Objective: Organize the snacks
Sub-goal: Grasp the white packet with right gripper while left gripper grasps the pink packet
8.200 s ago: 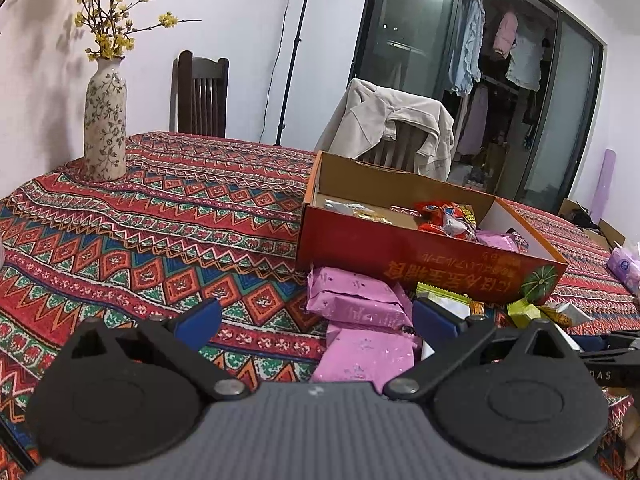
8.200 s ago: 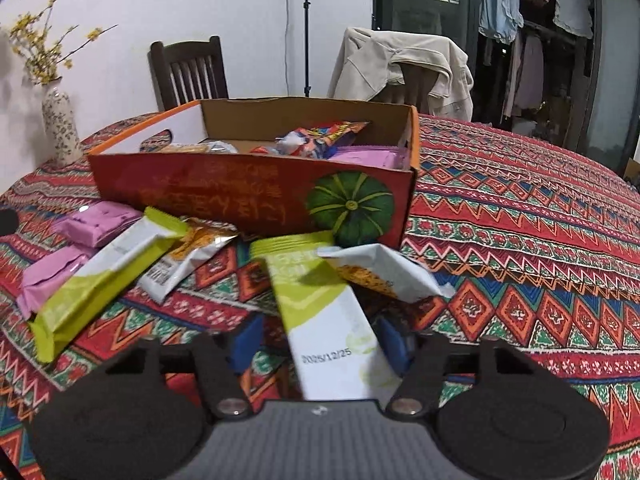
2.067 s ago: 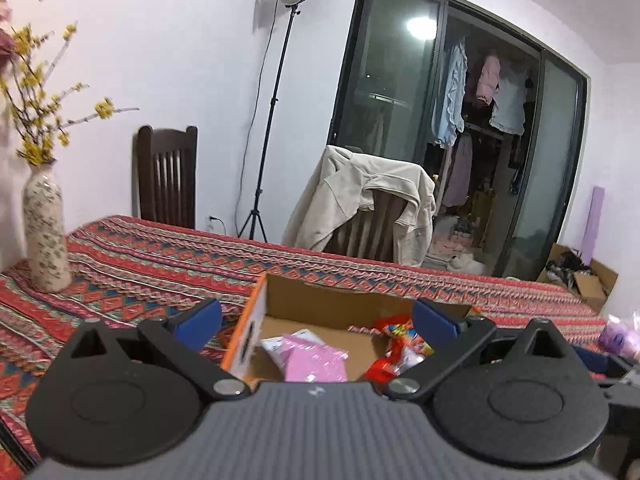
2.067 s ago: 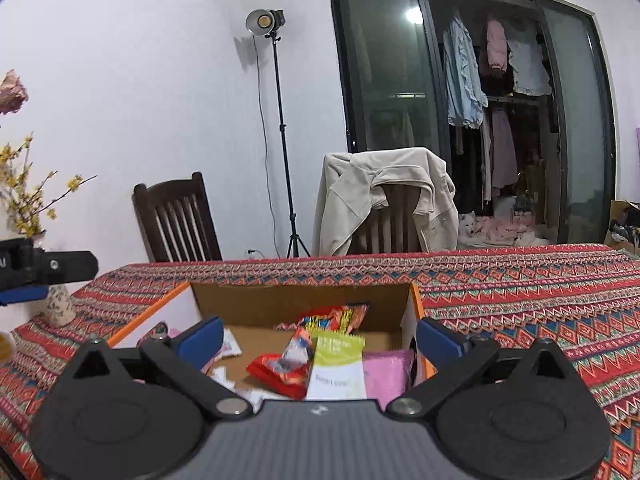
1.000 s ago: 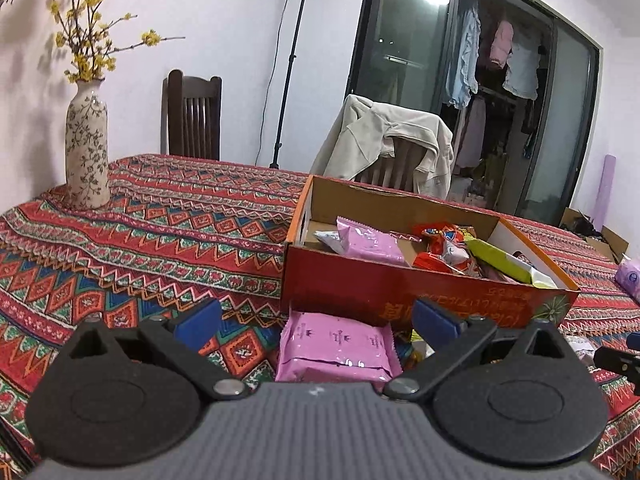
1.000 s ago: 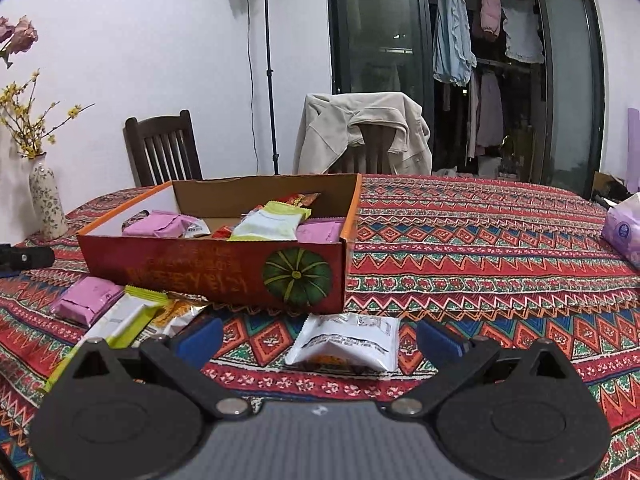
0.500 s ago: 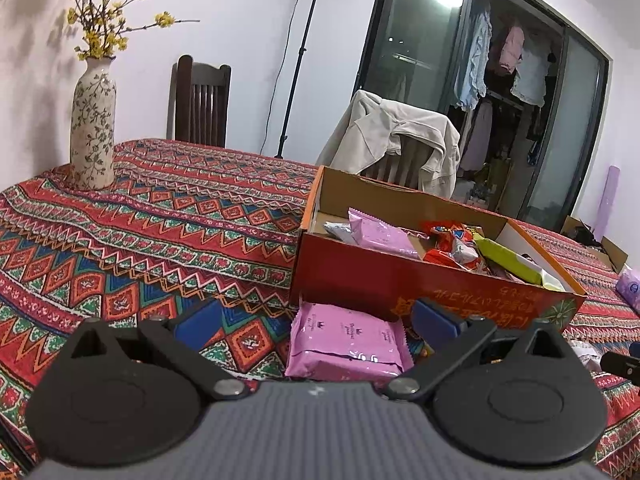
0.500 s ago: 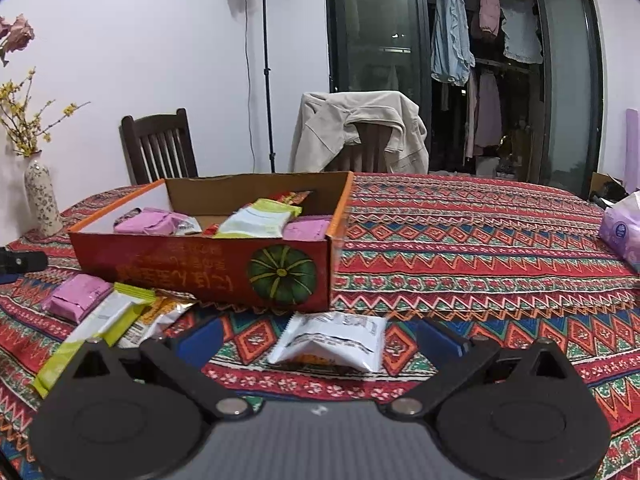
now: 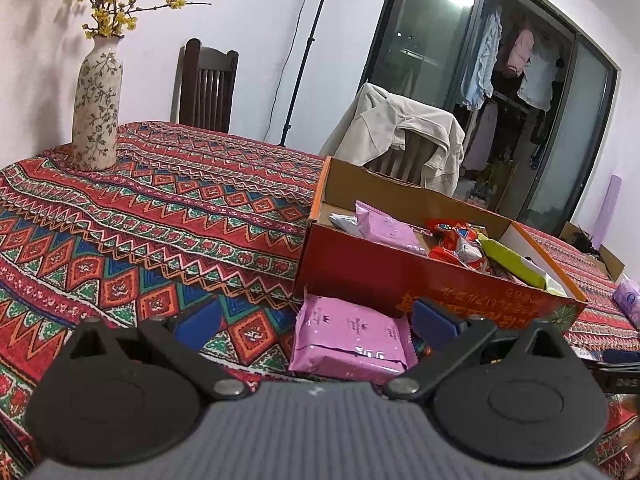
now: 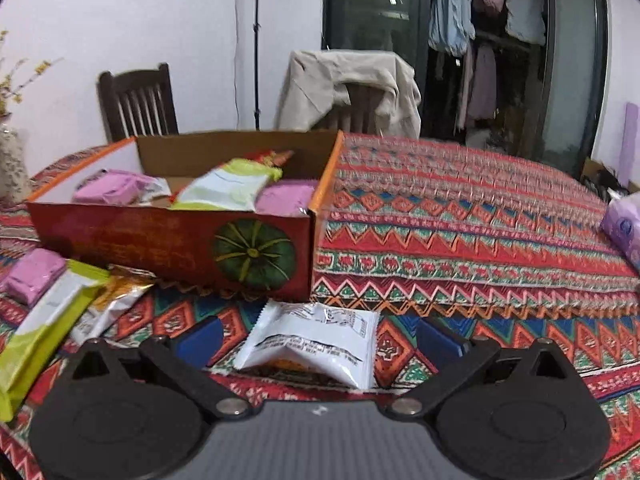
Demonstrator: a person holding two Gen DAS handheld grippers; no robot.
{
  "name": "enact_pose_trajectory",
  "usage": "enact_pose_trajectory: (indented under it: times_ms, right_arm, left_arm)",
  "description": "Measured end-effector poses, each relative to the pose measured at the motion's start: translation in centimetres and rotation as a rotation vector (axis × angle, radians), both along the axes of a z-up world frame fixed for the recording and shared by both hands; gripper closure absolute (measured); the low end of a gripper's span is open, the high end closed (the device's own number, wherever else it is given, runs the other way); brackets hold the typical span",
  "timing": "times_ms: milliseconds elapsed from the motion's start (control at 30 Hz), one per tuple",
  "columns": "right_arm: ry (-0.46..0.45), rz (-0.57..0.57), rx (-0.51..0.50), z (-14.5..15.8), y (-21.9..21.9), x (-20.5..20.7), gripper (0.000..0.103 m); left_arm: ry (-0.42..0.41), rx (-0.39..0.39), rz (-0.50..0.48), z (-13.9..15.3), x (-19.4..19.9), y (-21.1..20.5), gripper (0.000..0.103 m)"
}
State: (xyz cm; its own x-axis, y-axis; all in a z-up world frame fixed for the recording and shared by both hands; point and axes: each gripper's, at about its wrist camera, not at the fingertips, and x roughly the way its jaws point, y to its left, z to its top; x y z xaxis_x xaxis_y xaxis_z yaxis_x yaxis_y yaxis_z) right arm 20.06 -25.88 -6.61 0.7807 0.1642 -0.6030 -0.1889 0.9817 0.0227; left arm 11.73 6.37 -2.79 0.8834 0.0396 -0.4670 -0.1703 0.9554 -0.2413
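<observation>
A red cardboard box (image 9: 384, 280) (image 10: 168, 244) with a pumpkin print holds pink, red and green snack packs. In front of it a pink snack pack (image 9: 350, 338) lies on the tablecloth, between the wide-apart fingers of my open left gripper (image 9: 316, 322). My right gripper (image 10: 318, 340) is open too, low over the cloth, with a white snack pack (image 10: 316, 342) lying between its fingers. Left of that, a green-and-white bar (image 10: 44, 324), an orange-silver packet (image 10: 112, 300) and another pink pack (image 10: 34, 276) lie loose on the table.
A flowered vase (image 9: 96, 108) stands at the table's far left. Two chairs, one draped with a beige jacket (image 9: 400, 136), stand behind the table. A purple tissue pack (image 10: 624, 228) sits at the right edge. The patterned cloth right of the box is bare.
Both grippers have dropped and moved closer to the table since half a second ago. The pink pack and the white pack now lie nearer, between the fingers. Nothing has been gripped.
</observation>
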Motion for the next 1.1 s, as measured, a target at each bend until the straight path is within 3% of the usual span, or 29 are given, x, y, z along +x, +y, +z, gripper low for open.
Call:
enact_pose_trajectory:
  times_ms: [100,433,733,1100]
  right_arm:
    - [0.042,-0.004,0.006,-1.2,0.2,1.0,0.014]
    - [-0.011,0.008,0.008,-1.2,0.5,0.2,0.037]
    - [-0.141,0.017,0.023,0.0,0.2,-1.9,0.039]
    - [-0.184,0.018,0.075,0.6,-0.7,-2.7,0.039]
  left_arm:
    - [0.009,-0.007,-0.003,-0.1,0.1,0.1,0.000]
    - [0.011,-0.015,0.003,-0.2,0.1,0.1,0.000]
    - [0.026,-0.008,0.021,-0.2,0.4,0.1,0.000]
    - [0.121,0.075,-0.007,0.5,1.7,-1.8,0.000]
